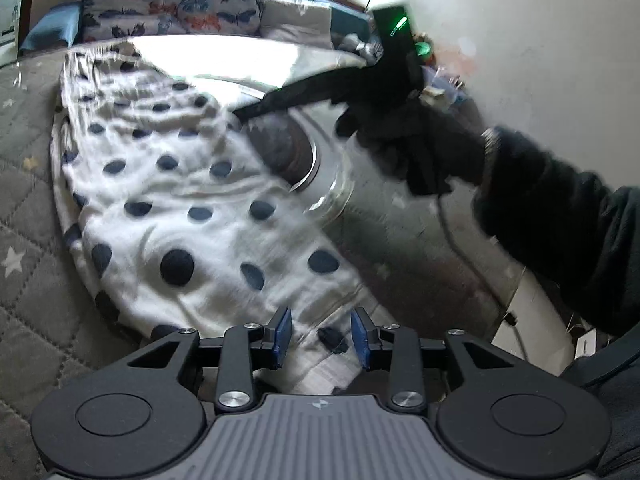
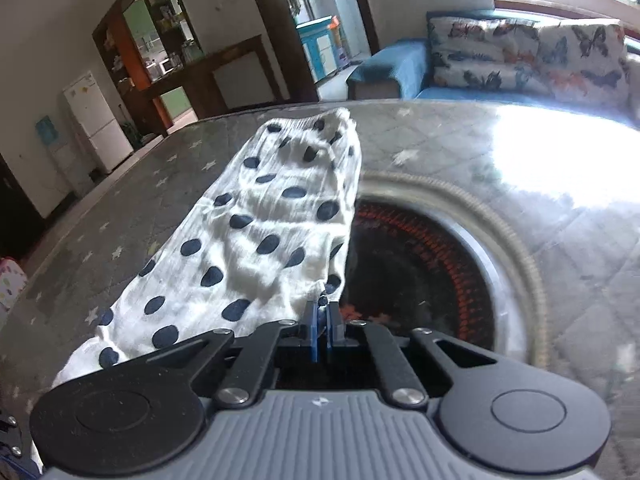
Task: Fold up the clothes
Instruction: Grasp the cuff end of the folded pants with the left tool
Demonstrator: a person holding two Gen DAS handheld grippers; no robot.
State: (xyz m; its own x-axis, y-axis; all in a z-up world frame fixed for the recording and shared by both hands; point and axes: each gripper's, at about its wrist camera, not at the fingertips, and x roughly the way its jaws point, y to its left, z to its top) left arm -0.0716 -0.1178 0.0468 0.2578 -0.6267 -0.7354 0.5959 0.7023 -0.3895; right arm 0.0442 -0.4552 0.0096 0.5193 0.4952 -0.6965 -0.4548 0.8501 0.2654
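A white garment with dark blue polka dots (image 1: 192, 208) lies spread on a grey quilted table cover with stars (image 1: 28, 184). My left gripper (image 1: 320, 338) is open just above the garment's near edge, blue pads apart with cloth between them. My right gripper (image 2: 322, 322) is shut on the garment's right edge (image 2: 328, 280) and lifts it, so the cloth (image 2: 256, 240) stretches away to the far left. In the left wrist view the right gripper (image 1: 256, 110) reaches in from the right, held by a black-gloved hand (image 1: 400, 128).
A round heater recess (image 2: 420, 276) with a glowing orange coil sits in the table, partly under the garment. A sofa with butterfly cushions (image 2: 520, 60) stands beyond the table. A white fridge (image 2: 96, 120) and shelves stand at the far left.
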